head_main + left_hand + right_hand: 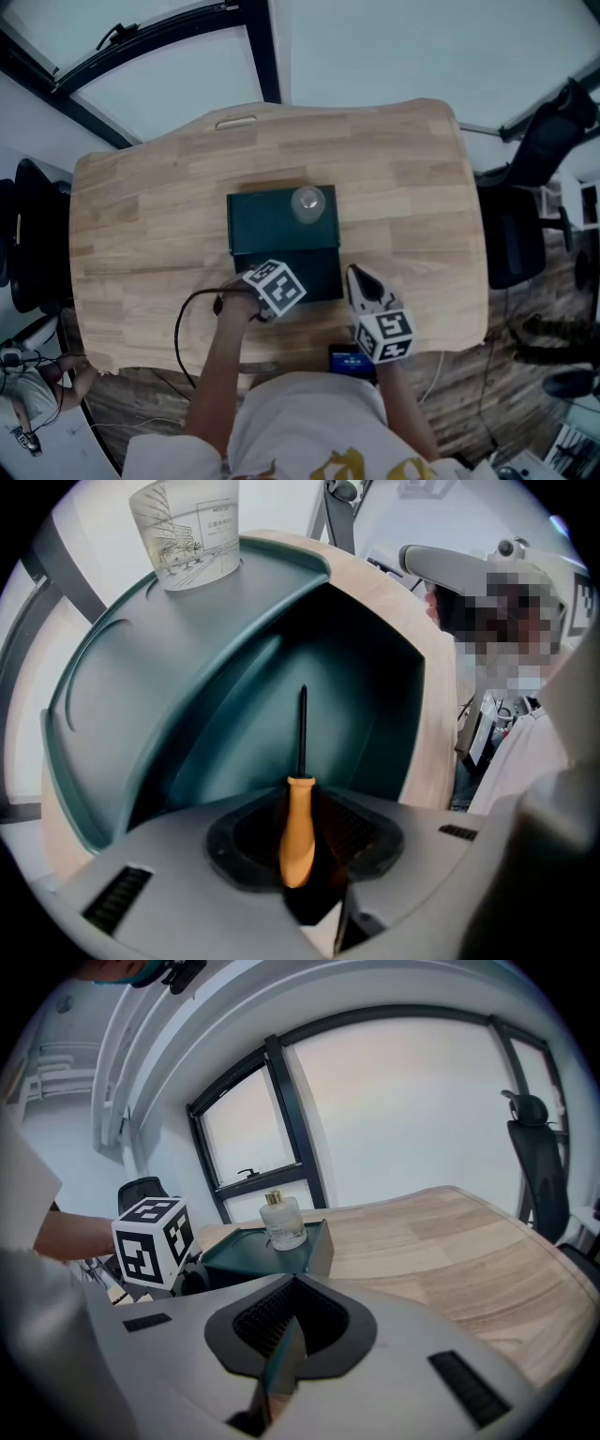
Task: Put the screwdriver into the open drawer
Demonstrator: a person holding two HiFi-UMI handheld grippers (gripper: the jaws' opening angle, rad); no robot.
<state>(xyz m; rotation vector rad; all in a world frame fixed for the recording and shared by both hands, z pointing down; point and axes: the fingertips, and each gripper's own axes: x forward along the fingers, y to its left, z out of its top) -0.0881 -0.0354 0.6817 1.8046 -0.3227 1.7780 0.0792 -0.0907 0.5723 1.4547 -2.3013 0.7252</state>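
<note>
Both grippers have their jaws shut: the left gripper (304,851) clamps the screwdriver (299,810) by its orange handle, and the right gripper (280,1349) pinches nothing. The shaft points into the open drawer (211,738), its tip seemingly clear of the floor. Released here, it may bounce or roll. Pushed farther, the tip could jab the far wall and jolt the bottle (187,532) on top.

Screwdriver (298,827): orange handle, black shaft. Drawer box (272,230): dark teal. Table (403,187): pale wood grain. 2 cubes (277,287): black-and-white square markers. Bottle (281,1221): clear, gold cap. Floor (487,394), lower right: dark wood planks.
</note>
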